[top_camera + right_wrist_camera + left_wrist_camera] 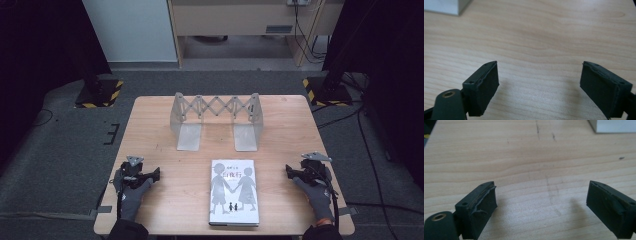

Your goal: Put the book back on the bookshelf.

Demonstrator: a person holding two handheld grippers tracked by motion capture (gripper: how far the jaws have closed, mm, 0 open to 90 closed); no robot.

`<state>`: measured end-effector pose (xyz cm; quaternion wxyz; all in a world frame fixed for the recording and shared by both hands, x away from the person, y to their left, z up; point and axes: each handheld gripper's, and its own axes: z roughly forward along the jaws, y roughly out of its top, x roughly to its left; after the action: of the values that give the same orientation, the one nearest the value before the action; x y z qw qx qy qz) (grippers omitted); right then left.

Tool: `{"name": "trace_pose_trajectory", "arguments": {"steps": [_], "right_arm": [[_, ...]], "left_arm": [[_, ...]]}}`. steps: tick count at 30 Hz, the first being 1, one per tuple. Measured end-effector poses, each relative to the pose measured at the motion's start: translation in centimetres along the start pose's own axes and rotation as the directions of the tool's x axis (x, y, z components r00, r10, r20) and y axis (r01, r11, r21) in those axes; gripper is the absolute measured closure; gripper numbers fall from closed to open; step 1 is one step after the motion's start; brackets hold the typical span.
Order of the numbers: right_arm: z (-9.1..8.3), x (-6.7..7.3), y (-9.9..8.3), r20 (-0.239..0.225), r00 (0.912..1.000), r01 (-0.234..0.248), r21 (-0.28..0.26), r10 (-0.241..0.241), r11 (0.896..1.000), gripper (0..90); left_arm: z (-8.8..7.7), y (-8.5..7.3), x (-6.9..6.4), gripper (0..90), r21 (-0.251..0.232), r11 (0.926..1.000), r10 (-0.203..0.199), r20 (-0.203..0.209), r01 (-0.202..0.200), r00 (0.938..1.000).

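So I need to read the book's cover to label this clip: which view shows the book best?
The high view: the book lies flat, cover up, near the table's front edge between both open grippers, whole cover visible. The left gripper view has a pale corner at its top right that may be the book's; the right gripper view gives bare wood and its jaws.

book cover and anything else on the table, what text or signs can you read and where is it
"白夜行": red title on the cover of the book, above two grey figures holding hands.
Small line above that title: too small to read.
Metal extendable bookend: no lettering that I can see.
Left gripper and right gripper: no readable labels.
Yellow-black hazard stripes on the stand bases on the floor: a sign, no words.
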<state>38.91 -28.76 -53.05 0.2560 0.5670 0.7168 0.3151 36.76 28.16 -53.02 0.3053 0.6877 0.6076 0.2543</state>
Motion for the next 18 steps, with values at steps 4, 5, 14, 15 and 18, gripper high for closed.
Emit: {"name": "trace_pose_trajectory", "arguments": {"steps": [4,5,14,15,18], "right_arm": [[-0.8,0.0,0.4,-0.023,0.9992,-0.035,-0.040,0.034,0.999,16.1],[-1.0,0.0,0.5,-0.033,0.9986,-0.042,-0.045,0.041,0.998,16.1],[-2.2,0.6,1.1,-0.106,0.9932,-0.056,-0.076,0.047,0.996,18.4],[-2.3,0.6,1.2,-0.110,0.9929,-0.054,-0.082,0.045,0.995,18.5],[-2.5,1.0,1.4,-0.113,0.9927,-0.051,-0.083,0.042,0.995,18.4]], "left_arm": [[-1.0,0.3,-0.3,8.7,-0.045,0.9988,-0.020,0.020,0.020,0.9996],[-1.2,0.4,-0.4,8.9,-0.052,0.9985,-0.017,0.026,0.019,0.9995],[-2.3,0.7,-1.5,9.0,-0.106,0.9937,-0.029,0.082,0.038,0.9962],[-2.3,0.7,-1.5,9.0,-0.106,0.9937,-0.029,0.082,0.038,0.9962],[-3.1,0.9,-2.3,10.3,-0.143,0.9894,-0.011,0.097,0.024,0.9953]]}}
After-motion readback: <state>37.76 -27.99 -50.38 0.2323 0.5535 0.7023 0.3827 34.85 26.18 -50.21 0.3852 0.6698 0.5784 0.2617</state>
